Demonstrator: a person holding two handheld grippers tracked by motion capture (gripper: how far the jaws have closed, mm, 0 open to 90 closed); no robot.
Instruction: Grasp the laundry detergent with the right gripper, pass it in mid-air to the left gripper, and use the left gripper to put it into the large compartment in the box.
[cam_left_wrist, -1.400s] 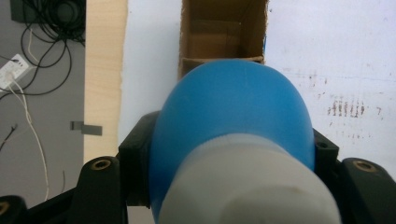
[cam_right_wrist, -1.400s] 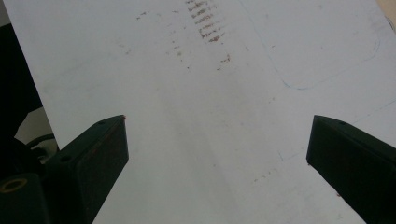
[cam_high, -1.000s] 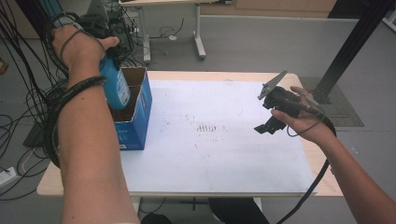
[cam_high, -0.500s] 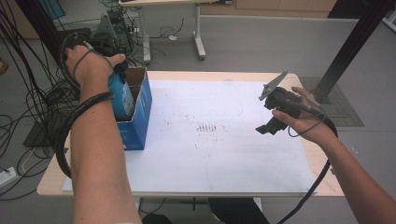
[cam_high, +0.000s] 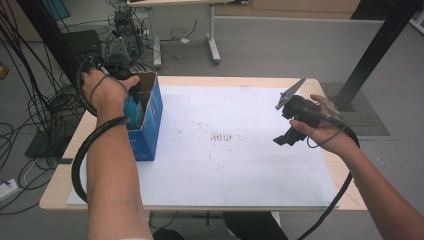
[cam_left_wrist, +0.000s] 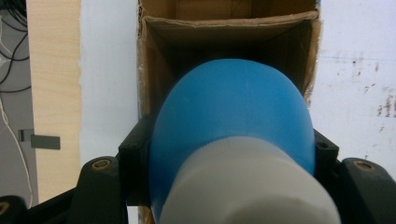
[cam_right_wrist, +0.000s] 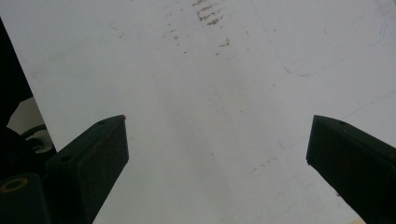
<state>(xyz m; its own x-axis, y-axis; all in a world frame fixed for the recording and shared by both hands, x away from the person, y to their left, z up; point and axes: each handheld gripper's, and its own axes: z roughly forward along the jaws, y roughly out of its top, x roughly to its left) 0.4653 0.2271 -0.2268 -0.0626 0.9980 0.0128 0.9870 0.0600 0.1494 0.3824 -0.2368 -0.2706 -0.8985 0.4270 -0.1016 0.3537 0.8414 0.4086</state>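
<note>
A blue bottle with a white end (cam_left_wrist: 233, 107) sits between the jaws of my left gripper (cam_left_wrist: 229, 149), which is shut on it. Its blue end points into the open top of a blue cardboard box (cam_left_wrist: 224, 28). In the high view the left gripper (cam_high: 127, 100) is at the box (cam_high: 150, 120) on the table's left, and the bottle (cam_high: 132, 109) is partly inside, hidden by the hand. My right gripper (cam_high: 286, 136) hovers over the right side of the white mat (cam_high: 240, 165). In its own view the right gripper (cam_right_wrist: 217, 140) is open with nothing between its jaws.
The white mat (cam_right_wrist: 210, 70) has small brown stains near its middle and faint blue pen lines. A wooden table edge (cam_high: 55, 195) frames it. Cables and equipment (cam_high: 115, 40) lie on the floor behind the box; a black post (cam_high: 375, 55) stands at the right.
My left hand has come down with the blue bottle, from above the box to its open top. The right hand has stayed where it was.
</note>
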